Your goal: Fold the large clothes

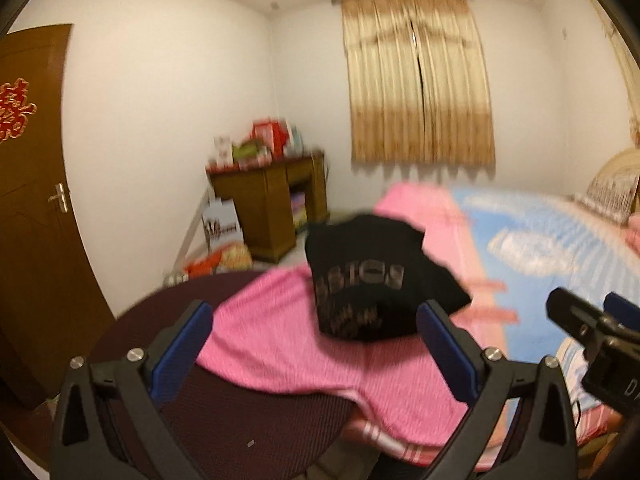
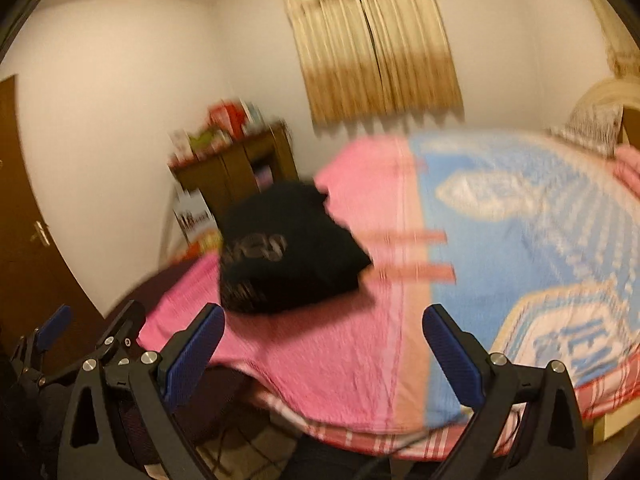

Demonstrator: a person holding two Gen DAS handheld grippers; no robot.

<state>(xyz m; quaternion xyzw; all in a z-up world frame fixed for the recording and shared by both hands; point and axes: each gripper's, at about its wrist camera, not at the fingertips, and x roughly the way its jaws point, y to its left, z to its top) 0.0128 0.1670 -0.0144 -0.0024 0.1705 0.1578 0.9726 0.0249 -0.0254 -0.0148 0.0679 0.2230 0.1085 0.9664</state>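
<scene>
A black shirt with grey lettering [image 1: 372, 276] lies folded in a compact bundle on the pink part of the bed cover [image 1: 288, 344]. It also shows in the right wrist view [image 2: 288, 252]. My left gripper [image 1: 316, 344] is open and empty, just short of the shirt's near edge. My right gripper [image 2: 324, 344] is open and empty, near the bed's front edge, to the right of the shirt. The right gripper's body shows at the right of the left wrist view [image 1: 592, 328]. Both views are motion-blurred.
The bed carries a pink and blue blanket [image 2: 520, 240]. A dark maroon round surface [image 1: 224, 428] lies under the left gripper. A wooden cabinet [image 1: 276, 200] with boxes stands by the far wall, a door [image 1: 32, 208] at left, curtains [image 1: 420, 80] behind.
</scene>
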